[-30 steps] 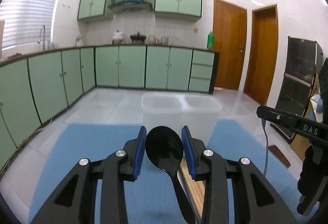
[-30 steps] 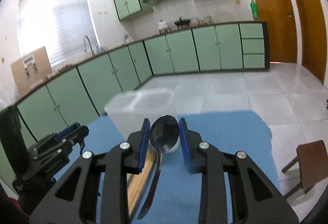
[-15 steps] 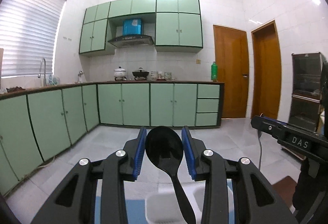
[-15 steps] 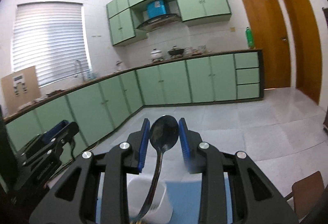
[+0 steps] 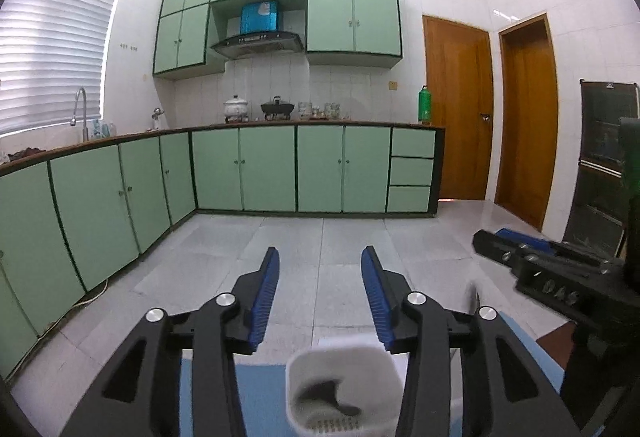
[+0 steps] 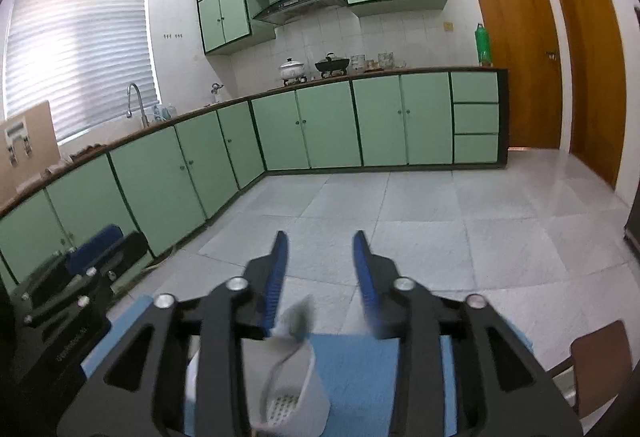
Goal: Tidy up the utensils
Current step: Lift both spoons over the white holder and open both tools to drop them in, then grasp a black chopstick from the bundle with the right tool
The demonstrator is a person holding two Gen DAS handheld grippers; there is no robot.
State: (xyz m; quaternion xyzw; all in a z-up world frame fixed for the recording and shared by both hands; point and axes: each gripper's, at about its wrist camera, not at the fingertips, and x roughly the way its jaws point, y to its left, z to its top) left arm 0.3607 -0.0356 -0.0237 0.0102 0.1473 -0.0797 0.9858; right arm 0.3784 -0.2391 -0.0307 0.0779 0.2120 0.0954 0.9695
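Both the left gripper (image 5: 320, 293) and the right gripper (image 6: 320, 273) have jaws released, holding nothing. At bottom centre of the frame, the black spoon (image 5: 334, 399) and the metal spoon (image 6: 286, 353) stand in separate compartments of the white holder (image 5: 340, 357), probably sorted by kind.

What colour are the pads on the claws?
Blue ribbed pads on black claws, clearest in the left wrist view.

A run of mint-green base cabinets (image 5: 316, 169) wraps the corner under a dark wooden countertop. Directly above them hang matching wall cabinets (image 5: 352, 17) and a black range hood (image 5: 258, 44). Left of the cabinets, a window with closed white blinds (image 5: 52, 53) glows above a curved tap (image 5: 79, 109). Right of them stand two brown wooden doors (image 5: 458, 109). In front spreads a pale grey tiled floor (image 5: 320, 245).
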